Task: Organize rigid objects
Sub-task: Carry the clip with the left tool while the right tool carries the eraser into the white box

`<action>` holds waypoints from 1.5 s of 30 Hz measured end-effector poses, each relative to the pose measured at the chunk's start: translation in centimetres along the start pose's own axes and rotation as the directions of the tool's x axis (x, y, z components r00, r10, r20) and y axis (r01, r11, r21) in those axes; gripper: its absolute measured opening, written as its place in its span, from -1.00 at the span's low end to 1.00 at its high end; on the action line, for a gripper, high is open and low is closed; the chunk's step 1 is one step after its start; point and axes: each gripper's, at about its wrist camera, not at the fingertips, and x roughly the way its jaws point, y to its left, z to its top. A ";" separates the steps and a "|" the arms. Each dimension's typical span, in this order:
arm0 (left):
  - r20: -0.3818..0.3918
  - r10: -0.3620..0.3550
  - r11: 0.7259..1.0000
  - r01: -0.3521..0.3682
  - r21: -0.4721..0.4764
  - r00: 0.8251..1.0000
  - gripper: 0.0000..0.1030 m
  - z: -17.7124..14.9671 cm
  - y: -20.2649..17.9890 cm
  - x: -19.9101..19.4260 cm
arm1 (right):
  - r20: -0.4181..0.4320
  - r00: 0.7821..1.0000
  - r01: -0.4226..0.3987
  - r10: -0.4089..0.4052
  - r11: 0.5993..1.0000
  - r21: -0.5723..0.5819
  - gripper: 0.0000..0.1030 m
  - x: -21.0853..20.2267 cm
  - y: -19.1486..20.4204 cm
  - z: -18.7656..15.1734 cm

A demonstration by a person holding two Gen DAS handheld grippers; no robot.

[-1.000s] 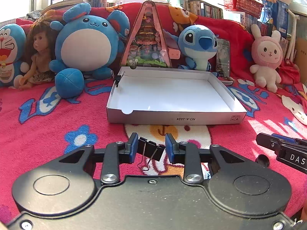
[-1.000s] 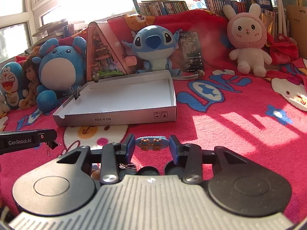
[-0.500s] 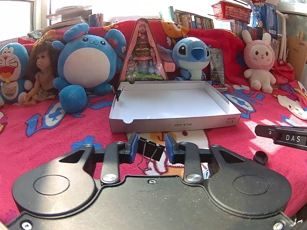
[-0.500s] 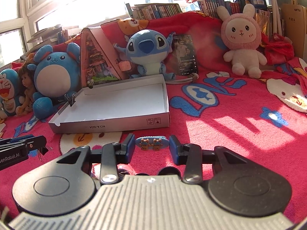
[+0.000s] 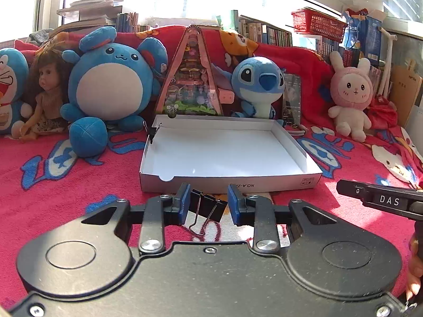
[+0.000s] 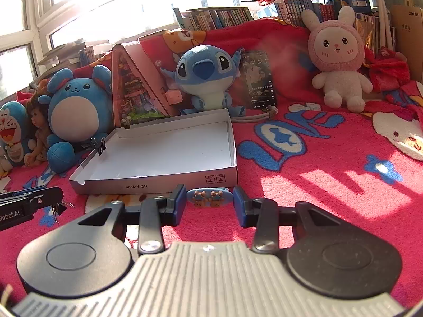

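Note:
My left gripper is shut on a black binder clip and holds it in front of the white shallow box. My right gripper is shut on a blue hair clip with two small bears, held just before the box's front right corner. Another binder clip is clipped on the box's left wall; it also shows in the right wrist view. The box floor is bare.
Plush toys, a doll and a triangular diorama line the back of the red blanket. A phone leans behind the box. A pink bunny sits far right. Bookshelves stand behind.
Both grippers have risen and pulled back a little with their objects; the box now looks lower and farther in both views. The grips have not changed.

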 end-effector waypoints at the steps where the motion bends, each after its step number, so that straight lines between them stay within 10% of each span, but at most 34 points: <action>1: -0.006 -0.015 1.000 0.015 -0.011 1.000 -0.44 0.5 0.2 0.3 | -0.005 1.000 -0.007 0.007 1.000 0.009 -0.14 0.3 -0.1 0.4; 17: -0.115 -0.055 0.998 0.052 -0.029 0.992 -0.44 8.3 -0.9 9.2 | -0.144 0.988 -0.056 0.062 0.997 0.050 -0.14 8.0 -1.4 7.1; 45: -0.306 -0.131 0.979 0.075 -0.190 0.943 -0.44 9.6 -2.8 22.4 | -0.375 0.927 0.015 0.016 0.997 0.079 -0.13 18.8 -1.0 9.4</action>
